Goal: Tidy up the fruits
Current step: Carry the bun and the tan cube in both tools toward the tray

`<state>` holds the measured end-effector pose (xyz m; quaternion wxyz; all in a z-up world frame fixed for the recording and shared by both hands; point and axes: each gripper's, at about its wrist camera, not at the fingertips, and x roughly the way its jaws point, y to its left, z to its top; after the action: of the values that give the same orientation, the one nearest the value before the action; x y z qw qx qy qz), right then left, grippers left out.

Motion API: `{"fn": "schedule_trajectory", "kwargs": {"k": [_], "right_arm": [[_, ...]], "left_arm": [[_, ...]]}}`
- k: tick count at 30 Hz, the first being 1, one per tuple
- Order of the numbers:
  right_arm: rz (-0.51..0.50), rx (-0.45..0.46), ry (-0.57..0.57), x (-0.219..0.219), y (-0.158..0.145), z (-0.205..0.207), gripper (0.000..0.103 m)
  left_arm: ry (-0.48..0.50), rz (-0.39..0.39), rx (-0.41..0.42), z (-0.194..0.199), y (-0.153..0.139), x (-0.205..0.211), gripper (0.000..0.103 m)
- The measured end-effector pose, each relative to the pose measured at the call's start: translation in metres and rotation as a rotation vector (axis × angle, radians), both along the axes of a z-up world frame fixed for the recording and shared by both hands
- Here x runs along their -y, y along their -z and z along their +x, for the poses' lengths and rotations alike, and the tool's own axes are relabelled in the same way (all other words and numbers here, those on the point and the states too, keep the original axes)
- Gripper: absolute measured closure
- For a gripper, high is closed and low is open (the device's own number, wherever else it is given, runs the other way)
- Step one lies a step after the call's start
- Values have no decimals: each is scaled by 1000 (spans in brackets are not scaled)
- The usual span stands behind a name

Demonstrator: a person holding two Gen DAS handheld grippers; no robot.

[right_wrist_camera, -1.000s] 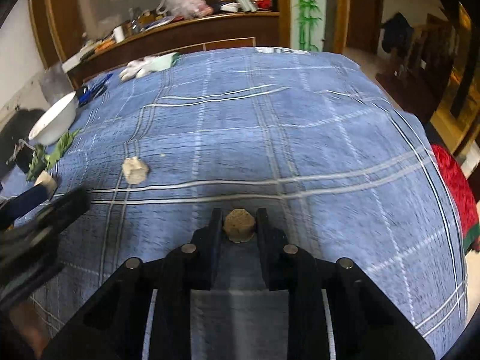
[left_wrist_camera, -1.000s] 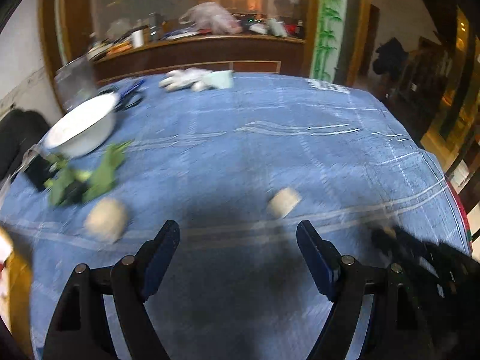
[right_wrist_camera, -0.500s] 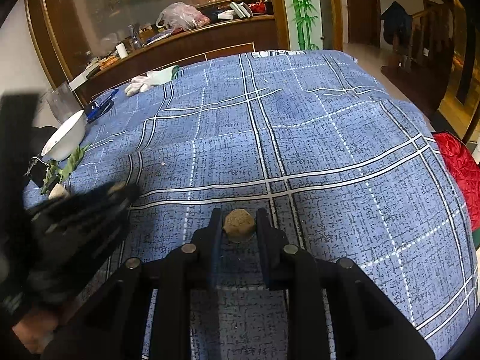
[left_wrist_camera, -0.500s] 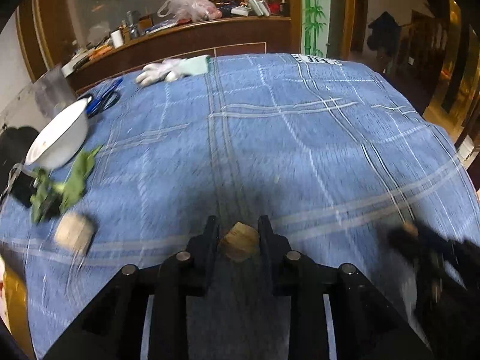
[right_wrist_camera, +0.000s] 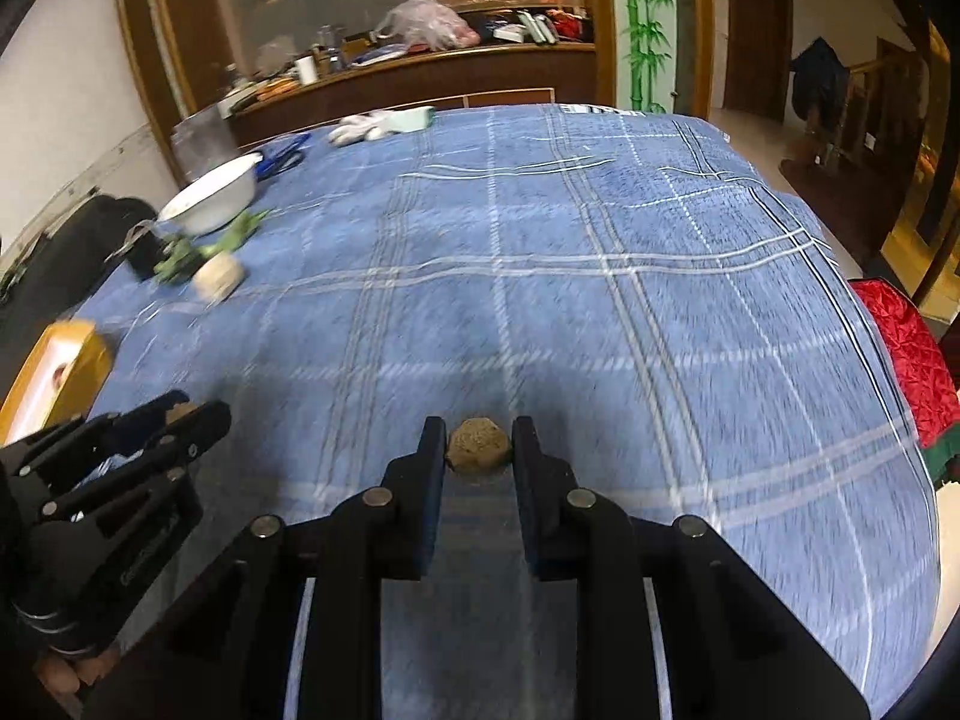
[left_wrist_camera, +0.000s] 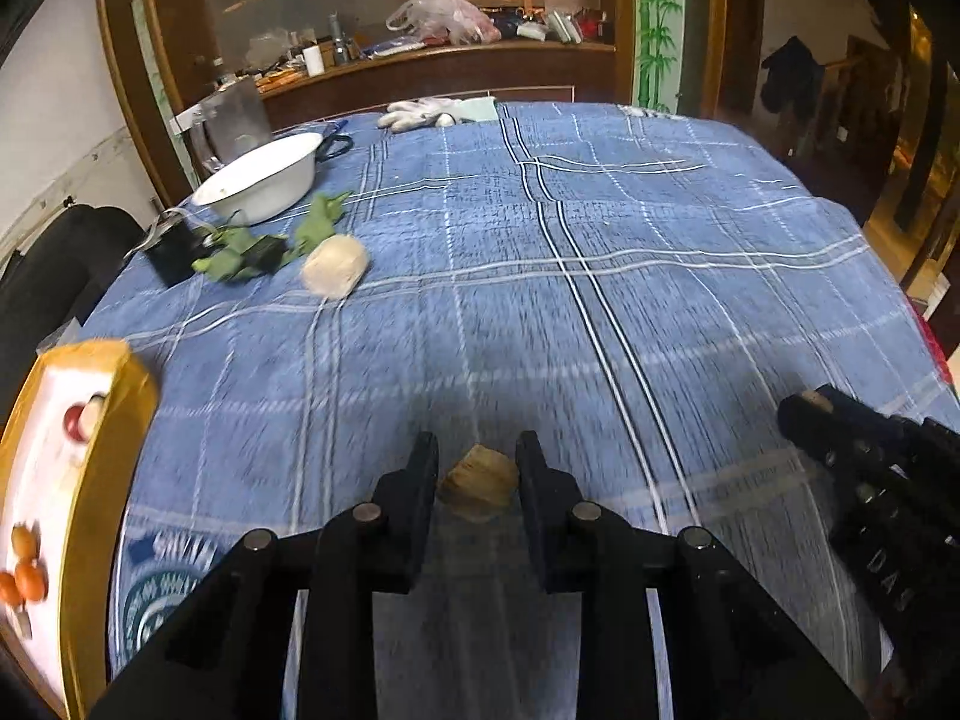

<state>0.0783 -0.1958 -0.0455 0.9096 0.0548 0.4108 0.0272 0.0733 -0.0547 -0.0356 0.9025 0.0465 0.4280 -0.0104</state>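
Note:
My left gripper (left_wrist_camera: 477,465) is shut on a small tan fruit (left_wrist_camera: 478,483), held above the blue checked cloth. My right gripper (right_wrist_camera: 479,441) is shut on a small brown round fruit (right_wrist_camera: 479,445). In the left wrist view the right gripper (left_wrist_camera: 807,405) shows at the right edge; in the right wrist view the left gripper (right_wrist_camera: 192,411) shows at the lower left with its fruit between the tips. A yellow-rimmed box (left_wrist_camera: 99,420) with small orange and red fruits inside lies at the left edge. A pale round fruit (left_wrist_camera: 334,267) rests on the cloth near green leaves (left_wrist_camera: 252,249).
A white bowl (left_wrist_camera: 261,177) stands at the far left of the table (left_wrist_camera: 660,240), with scissors and white gloves (left_wrist_camera: 420,114) behind it. A black object lies by the leaves. A cluttered wooden counter runs behind the table. A red cushion (right_wrist_camera: 906,354) sits past the right edge.
My left gripper closed on the tan fruit and has swung left and back, bringing the yellow box into view. The right gripper keeps its brown fruit and has moved slightly.

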Motion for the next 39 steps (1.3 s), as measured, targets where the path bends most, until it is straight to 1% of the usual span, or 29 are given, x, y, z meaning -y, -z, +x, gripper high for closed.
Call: {"fn": "schedule_trajectory", "kwargs": {"k": [2, 6, 13, 18, 28, 32, 35, 39], "right_arm": [[-7, 7, -13, -10, -3, -18, 79], [-6, 26, -29, -24, -9, -44, 79], [-18, 47, -57, -48, -16, -67, 79], [-20, 50, -63, -56, -15, -75, 79], [-19, 48, -71, -64, -11, -84, 79], [-1, 62, -65, -66, -10, -82, 79], [10, 76, -67, -70, -9, -82, 79], [41, 102, -71, -74, -11, -84, 79]], "left_arm": [[1, -8, 17, -17, -6, -6, 77], [-5, -22, 36, -38, -14, -19, 77], [-26, -34, 54, -61, -19, -40, 77], [-37, -38, 54, -73, -16, -51, 77], [-61, -52, 42, -86, -4, -69, 77], [-77, -60, 58, -92, -1, -77, 77], [-85, -52, 80, -97, -3, -79, 77], [-94, -44, 127, -103, -8, -81, 77]]}}
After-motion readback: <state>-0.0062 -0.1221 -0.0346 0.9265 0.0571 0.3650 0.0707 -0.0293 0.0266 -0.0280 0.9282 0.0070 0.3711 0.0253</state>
